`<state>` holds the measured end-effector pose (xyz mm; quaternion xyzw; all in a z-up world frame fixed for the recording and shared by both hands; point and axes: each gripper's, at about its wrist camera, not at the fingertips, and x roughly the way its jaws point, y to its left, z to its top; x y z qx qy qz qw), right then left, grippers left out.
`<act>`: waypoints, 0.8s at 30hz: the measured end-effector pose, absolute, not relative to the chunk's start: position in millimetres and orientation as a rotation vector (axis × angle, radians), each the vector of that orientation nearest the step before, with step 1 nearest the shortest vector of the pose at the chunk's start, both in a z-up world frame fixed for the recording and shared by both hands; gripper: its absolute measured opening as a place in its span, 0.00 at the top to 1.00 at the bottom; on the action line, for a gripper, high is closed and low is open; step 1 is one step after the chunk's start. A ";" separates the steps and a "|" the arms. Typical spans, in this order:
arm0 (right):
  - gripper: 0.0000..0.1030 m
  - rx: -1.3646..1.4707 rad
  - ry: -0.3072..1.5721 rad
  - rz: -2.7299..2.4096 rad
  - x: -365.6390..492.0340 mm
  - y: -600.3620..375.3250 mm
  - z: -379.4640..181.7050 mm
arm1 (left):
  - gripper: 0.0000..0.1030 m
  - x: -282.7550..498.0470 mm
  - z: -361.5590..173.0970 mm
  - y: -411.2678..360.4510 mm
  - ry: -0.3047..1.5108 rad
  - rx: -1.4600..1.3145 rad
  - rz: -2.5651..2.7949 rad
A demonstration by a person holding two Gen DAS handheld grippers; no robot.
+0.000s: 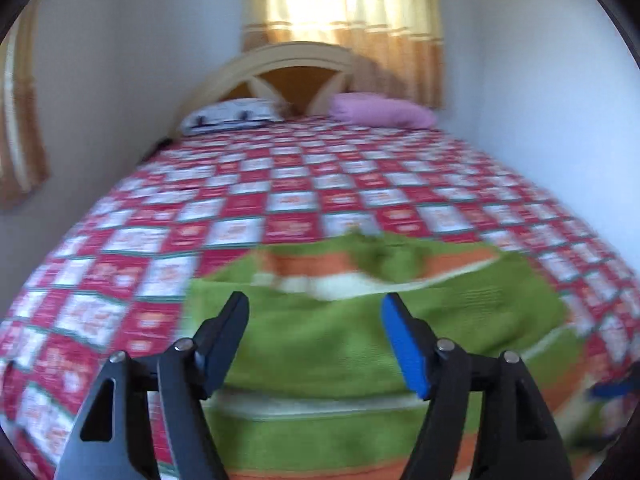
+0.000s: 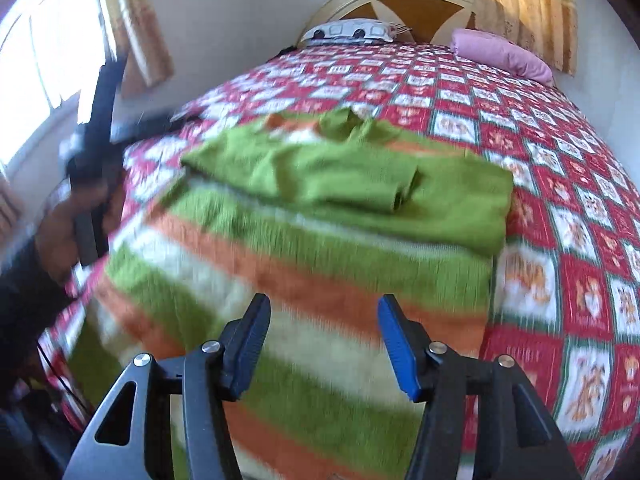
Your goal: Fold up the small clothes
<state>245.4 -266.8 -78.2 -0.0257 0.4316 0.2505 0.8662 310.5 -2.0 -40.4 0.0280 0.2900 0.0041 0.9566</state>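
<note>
While both tools hover unloaded | striped sweater (image 2: 320, 208) lies flat on bed (image 2: 560, 184), sleeves folded in, long axis toward headboard (image 2: 404, 4) | right tool (image 2: 322, 316) wide, over hem, nearer | left tool (image 1: 314, 312) wide, over sweater's left side

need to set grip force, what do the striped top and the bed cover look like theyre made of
Striped top: looks like a soft knit, maybe wool or acrylic; matte, fuzzy surface with faint ribbing, though blur hides the stitches. Bed cover: seems thin printed woven cloth, likely cotton or polyester; flat, matte, red and white checks lying smooth over the mattress.
</note>
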 end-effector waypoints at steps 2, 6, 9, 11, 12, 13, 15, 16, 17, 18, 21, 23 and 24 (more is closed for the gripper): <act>0.45 0.018 0.923 0.511 273.0 -262.9 -74.0 | 0.30 322.0 -54.8 31.9 0.625 0.103 0.137; 0.45 0.109 0.965 0.400 334.7 -253.8 -86.8 | 0.30 339.6 -92.2 87.3 0.763 0.037 0.232; 0.45 0.129 1.021 0.291 372.3 -251.1 -107.9 | 0.30 335.0 -112.9 91.8 0.807 0.011 0.215; 0.56 0.114 1.053 0.258 388.8 -246.6 -123.1 | 0.30 334.6 -117.6 87.5 0.811 0.020 0.215; 0.67 0.090 1.046 0.241 392.2 -244.1 -125.5 | 0.30 332.0 -116.9 87.7 0.809 0.013 0.211; 0.89 0.052 1.026 0.220 392.3 -240.9 -123.9 | 0.29 330.2 -117.6 87.9 0.812 0.009 0.215; 0.95 0.035 1.005 0.247 388.4 -237.1 -117.2 | 0.27 328.5 -120.7 87.0 0.829 0.019 0.228; 0.95 0.009 0.979 0.235 384.5 -236.3 -110.8 | 0.27 330.8 -121.5 87.5 0.827 0.012 0.226; 0.96 -0.021 0.947 0.227 380.1 -236.1 -103.5 | 0.26 329.0 -121.5 88.5 0.828 -0.001 0.224; 0.96 -0.027 0.924 0.223 378.7 -238.1 -98.3 | 0.24 326.4 -121.2 90.9 0.831 -0.017 0.223; 0.96 -0.052 0.896 0.183 379.1 -246.4 -93.0 | 0.18 330.4 -125.1 99.6 0.839 -0.060 0.221; 0.95 -0.041 0.929 0.174 387.4 -250.6 -104.4 | 0.15 330.2 -126.2 100.0 0.843 -0.059 0.220; 0.95 -0.037 0.959 0.182 392.8 -250.8 -113.1 | 0.13 328.5 -125.6 98.5 0.839 -0.053 0.222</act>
